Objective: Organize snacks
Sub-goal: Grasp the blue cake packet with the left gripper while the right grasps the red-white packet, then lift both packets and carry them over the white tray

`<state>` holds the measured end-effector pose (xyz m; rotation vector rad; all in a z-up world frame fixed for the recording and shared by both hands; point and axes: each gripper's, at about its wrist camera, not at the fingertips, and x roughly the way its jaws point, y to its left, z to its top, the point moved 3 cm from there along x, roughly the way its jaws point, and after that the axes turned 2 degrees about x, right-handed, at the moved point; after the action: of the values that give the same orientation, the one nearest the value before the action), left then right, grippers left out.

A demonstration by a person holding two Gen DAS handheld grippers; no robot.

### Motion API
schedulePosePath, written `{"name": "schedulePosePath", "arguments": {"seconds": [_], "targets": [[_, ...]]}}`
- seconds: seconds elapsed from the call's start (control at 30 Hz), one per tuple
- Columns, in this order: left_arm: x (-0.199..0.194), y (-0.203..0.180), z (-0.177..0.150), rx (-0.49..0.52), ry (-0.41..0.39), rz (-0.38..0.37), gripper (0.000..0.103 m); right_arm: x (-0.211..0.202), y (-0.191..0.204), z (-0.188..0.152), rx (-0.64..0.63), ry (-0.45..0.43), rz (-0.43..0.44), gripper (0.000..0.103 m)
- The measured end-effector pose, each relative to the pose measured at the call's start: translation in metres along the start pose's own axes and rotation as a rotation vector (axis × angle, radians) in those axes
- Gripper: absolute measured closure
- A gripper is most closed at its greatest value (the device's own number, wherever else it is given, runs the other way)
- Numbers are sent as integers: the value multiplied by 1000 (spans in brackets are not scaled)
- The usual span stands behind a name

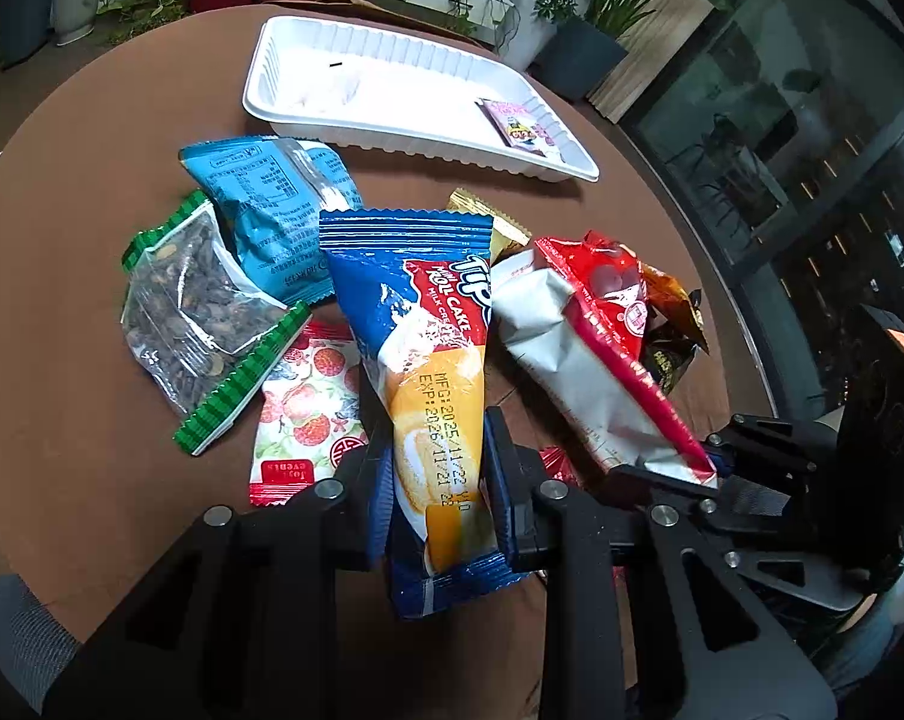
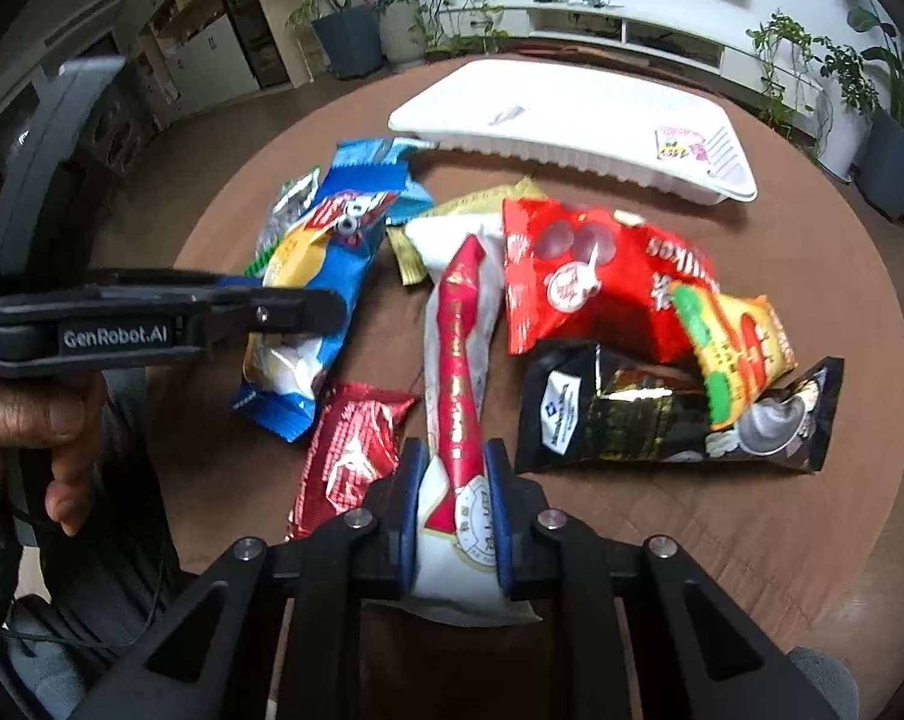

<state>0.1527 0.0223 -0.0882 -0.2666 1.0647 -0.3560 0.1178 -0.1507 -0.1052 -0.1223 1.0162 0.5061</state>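
While my left gripper (image 1: 434, 480) clamps the blue cake packet (image 1: 422, 360), my right gripper (image 2: 452, 504) pinches the white-and-red packet (image 2: 457, 372) (both mid-tabletop); white tray (image 1: 284, 78) sits at the far edge, holding one small packet (image 1: 520, 123).

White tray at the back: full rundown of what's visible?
The white ribbed-wall plastic tray is a shallow rectangle with rounded corners and a thin, foam-like look. It sits flat on the round brown table, beyond the snack pile. It holds one small pink-printed sachet near one end; otherwise it is bare. Neither tongs touch it.
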Motion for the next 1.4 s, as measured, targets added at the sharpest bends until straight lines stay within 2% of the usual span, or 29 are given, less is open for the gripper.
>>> {"name": "schedulePosePath", "arguments": {"seconds": [0.43,0.8,1.13,1.4], "targets": [[-11,2,-2,-5,-27,-23,79,-17,5,4,34,-69,58,83],[-36,4,4,-15,-72,-59,79,-42,3,16,89,-152,163,83],[-53,13,29,-44,-116,-87,79,-63,-53,30,209,-233,142,83],[-70,41,85,-43,-169,-32,79,-88,-116,54,298,-325,65,83]]}}
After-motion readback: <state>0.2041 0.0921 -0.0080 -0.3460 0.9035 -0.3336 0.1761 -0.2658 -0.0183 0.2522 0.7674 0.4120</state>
